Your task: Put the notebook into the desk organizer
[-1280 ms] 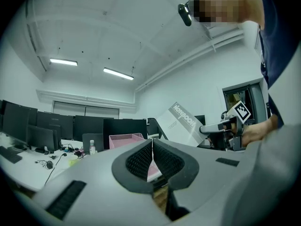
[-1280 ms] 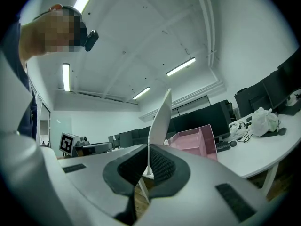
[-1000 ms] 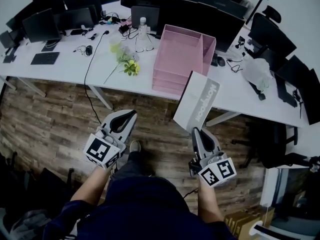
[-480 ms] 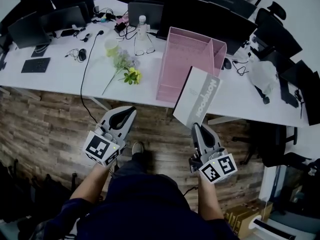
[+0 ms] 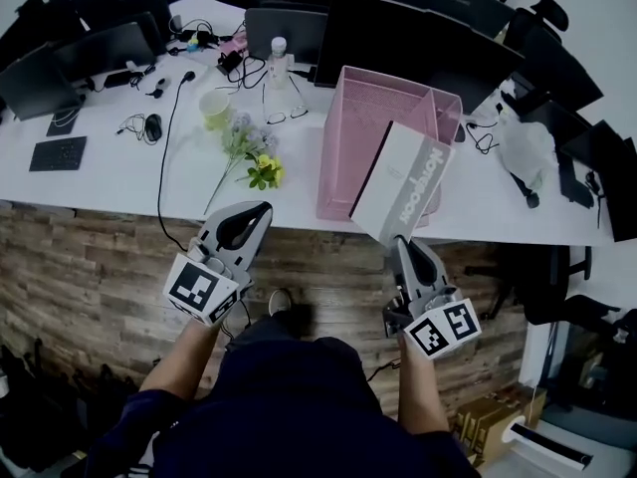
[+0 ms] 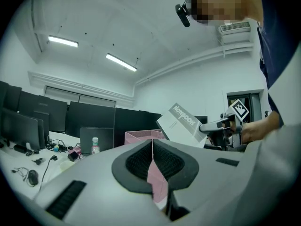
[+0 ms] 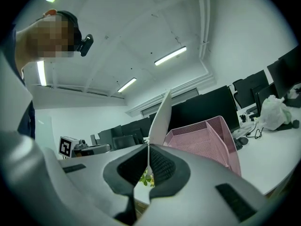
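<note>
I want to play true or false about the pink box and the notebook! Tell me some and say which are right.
1. The right gripper is pinching the notebook. True.
2. The notebook is already inside the pink desk organizer. False: it is held up, tilted, at the organizer's front, not yet in.
3. The left gripper is carrying the flowers. False: its jaws are shut on nothing, and the flowers lie on the white desk.
4. A clear bottle stands on the desk. True.
</note>
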